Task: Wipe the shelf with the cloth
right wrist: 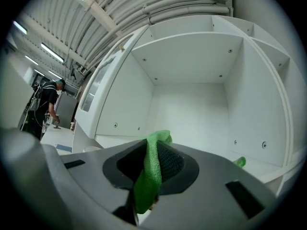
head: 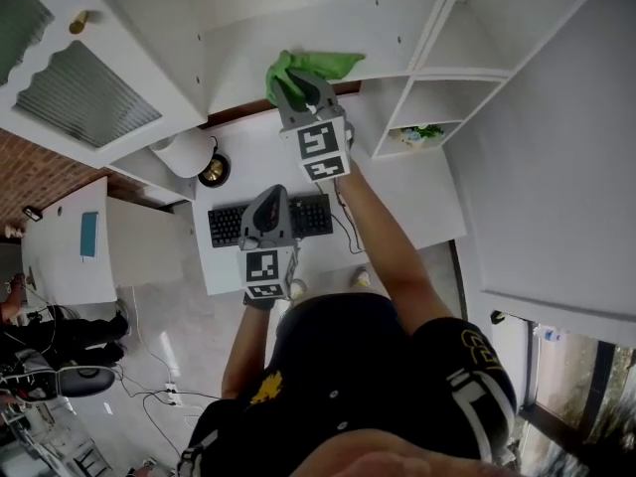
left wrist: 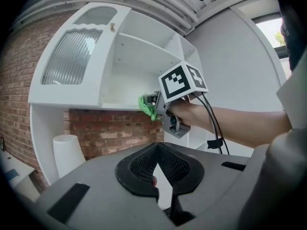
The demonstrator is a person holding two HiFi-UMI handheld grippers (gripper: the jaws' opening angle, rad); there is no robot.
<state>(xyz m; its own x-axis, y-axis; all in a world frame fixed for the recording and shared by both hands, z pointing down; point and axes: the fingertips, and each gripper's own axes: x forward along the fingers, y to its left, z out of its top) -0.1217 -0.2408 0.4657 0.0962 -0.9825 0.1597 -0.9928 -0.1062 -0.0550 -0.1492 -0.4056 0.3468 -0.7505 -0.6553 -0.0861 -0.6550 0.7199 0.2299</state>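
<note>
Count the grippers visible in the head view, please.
2. The right gripper is up at the white shelf, shut on the green cloth. The left gripper is lower, overlapping the keyboard in this view, shut and empty.

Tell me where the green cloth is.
Head view, top centre: the cloth is pinched in the right claw, up at the white shelf above the keyboard.

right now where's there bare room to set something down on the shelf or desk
Shelf: bare from the green cloth to its right wall. Desk: bare between the keyboard and its right edge. Crowded at the desk's back left, where the white lampshade and a brass object sit.
</note>
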